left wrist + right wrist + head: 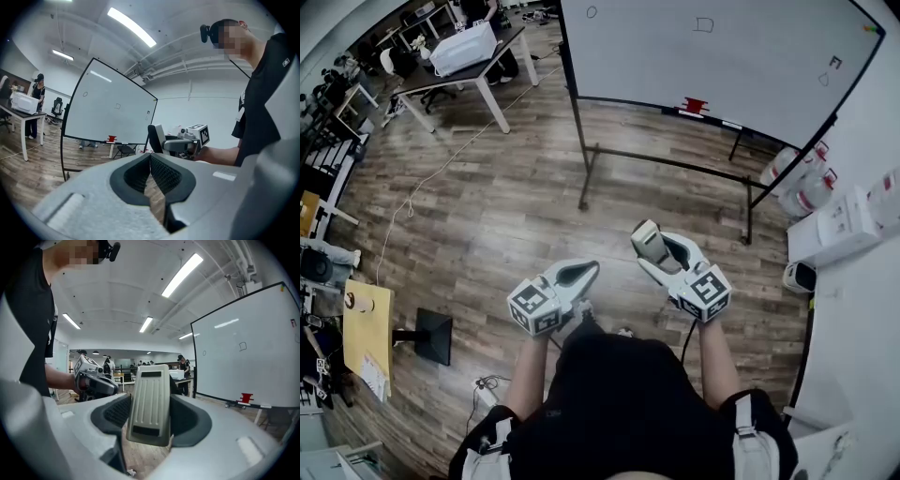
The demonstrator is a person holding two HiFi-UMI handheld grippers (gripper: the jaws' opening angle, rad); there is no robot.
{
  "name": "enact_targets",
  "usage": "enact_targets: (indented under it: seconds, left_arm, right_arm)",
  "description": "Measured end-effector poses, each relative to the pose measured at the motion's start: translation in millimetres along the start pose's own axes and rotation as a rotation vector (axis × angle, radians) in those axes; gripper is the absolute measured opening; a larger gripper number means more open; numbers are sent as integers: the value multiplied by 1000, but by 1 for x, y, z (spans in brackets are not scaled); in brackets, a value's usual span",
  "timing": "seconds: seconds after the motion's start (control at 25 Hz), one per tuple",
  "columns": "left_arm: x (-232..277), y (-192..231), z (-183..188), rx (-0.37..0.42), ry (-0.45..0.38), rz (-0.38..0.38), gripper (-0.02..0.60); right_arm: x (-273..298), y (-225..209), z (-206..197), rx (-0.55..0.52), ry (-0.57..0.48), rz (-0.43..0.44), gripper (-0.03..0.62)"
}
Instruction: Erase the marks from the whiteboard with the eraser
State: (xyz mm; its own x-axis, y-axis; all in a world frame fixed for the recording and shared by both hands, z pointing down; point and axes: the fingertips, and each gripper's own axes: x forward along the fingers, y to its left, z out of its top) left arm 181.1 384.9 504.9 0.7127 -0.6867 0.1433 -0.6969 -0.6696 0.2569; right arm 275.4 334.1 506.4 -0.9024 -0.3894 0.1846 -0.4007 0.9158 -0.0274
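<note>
You are pinching the grey eraser (149,404) between the jaws of your right hand-held gripper (659,251), holding it low in front of you above the wooden floor (506,206). Your left hand-held gripper (584,272) is hovering just beside it, its jaws pressed together at the tips and gripping nothing. The whiteboard (750,75) is standing well apart ahead of you on its frame, showing a small square mark (704,24), a circle (592,12) and further marks (834,64) near its right edge.
</note>
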Motion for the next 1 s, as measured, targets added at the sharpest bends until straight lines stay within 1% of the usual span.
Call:
enact_targets:
  seconds: [0.32,0.6,0.8,1.0]
  left_arm:
    - [-1,6,-1,-1,-4,12,12]
    - [-10,18,-6,-8,-16,8,12]
    - [-9,47,-8,-31,-9,6,12]
    - [-4,92,8,-40,-18,-7,12]
  right_arm:
    - [6,-1,4,18,-13,18,264]
    - [21,-9,3,92,-16,21,262]
    - [45,-21,6,97,-6,15,262]
    - [86,-43,15,82,11,-16,262]
